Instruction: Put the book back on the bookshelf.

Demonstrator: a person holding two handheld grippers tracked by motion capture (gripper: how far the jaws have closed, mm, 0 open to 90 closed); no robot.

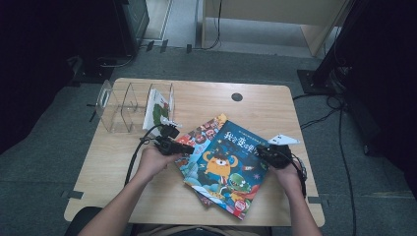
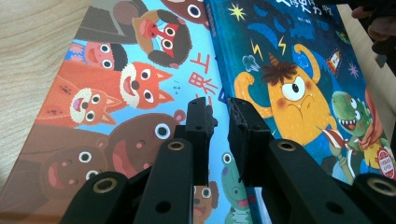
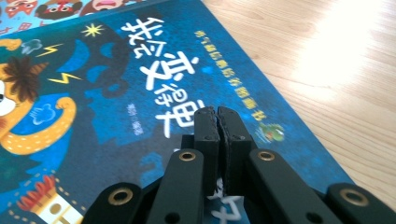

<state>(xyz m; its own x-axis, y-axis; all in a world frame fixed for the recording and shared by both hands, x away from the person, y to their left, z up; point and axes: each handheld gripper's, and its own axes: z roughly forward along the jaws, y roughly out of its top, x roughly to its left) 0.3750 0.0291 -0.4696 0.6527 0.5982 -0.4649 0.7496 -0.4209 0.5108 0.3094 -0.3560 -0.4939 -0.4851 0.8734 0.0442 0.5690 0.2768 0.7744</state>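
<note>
A dark blue picture book (image 1: 231,167) with an orange monster lies slanted on top of a light blue book of cartoon animals (image 1: 201,135) at the middle of the table. My left gripper (image 1: 189,147) hovers at the stack's left edge. In the left gripper view its jaws (image 2: 219,105) stand a narrow gap apart with nothing between them, over the seam between the animal book (image 2: 116,93) and the blue book (image 2: 289,56). My right gripper (image 1: 260,150) is at the blue book's right edge. Its jaws (image 3: 217,112) are pressed together above the blue cover (image 3: 116,93).
A clear acrylic book stand (image 1: 123,105) sits at the back left of the wooden table (image 1: 123,172), with one upright book (image 1: 158,108) in its right slot. A round cable hole (image 1: 237,97) is at the back centre. Cables trail across the floor on the right.
</note>
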